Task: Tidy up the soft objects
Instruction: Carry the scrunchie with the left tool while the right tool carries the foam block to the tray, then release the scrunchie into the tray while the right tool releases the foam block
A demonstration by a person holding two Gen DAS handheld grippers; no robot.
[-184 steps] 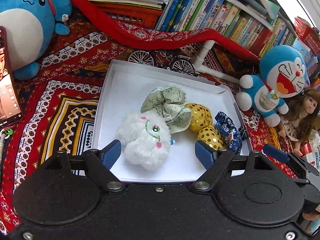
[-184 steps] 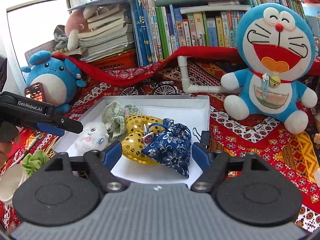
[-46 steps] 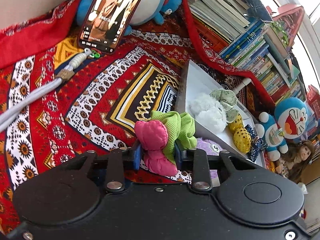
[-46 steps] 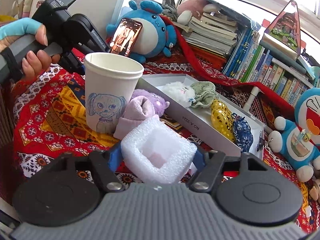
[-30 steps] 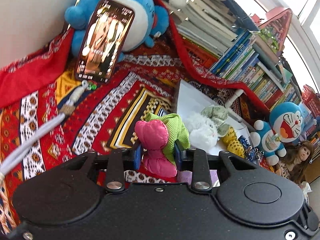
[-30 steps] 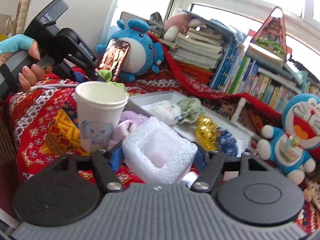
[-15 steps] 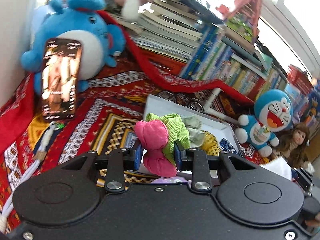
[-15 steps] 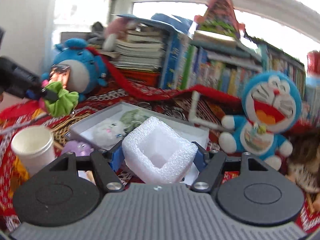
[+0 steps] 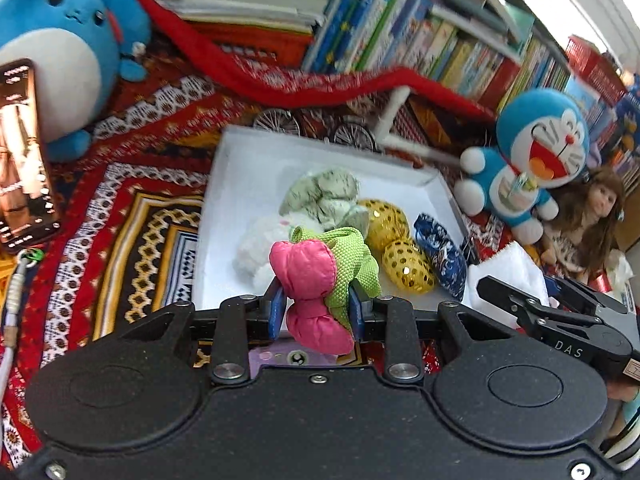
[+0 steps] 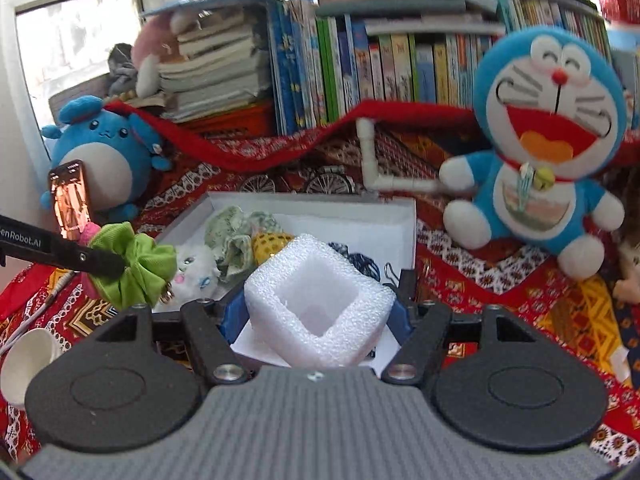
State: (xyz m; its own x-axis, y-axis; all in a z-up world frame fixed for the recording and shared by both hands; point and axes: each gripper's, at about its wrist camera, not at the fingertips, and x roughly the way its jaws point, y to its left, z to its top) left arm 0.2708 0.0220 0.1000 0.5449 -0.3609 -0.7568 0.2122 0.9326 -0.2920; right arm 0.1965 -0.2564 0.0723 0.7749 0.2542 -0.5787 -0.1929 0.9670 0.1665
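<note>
My left gripper (image 9: 316, 312) is shut on a green scrunchie with a pink bow (image 9: 320, 272) and holds it above the near edge of the white box (image 9: 240, 184). My right gripper (image 10: 320, 316) is shut on a white foam block (image 10: 320, 304) and holds it over the box's near right corner (image 10: 404, 216). In the box lie a white fluffy toy (image 9: 256, 248), a pale green scrunchie (image 9: 324, 196), gold sequin balls (image 9: 400, 252) and a blue print pouch (image 9: 440, 256). The left gripper with its scrunchie (image 10: 132, 264) shows at the left of the right wrist view.
A blue round plush (image 9: 56, 52) with a phone (image 9: 20, 152) leaning on it stands at the left. A Doraemon plush (image 10: 544, 140) and a doll (image 9: 592, 216) are at the right. Books (image 10: 360, 60) line the back. A paper cup (image 10: 28, 360) lies near left.
Both grippers have swung from the left side of the cloth toward the white box, each carrying its object. The paper cup and purple items are now behind and below.
</note>
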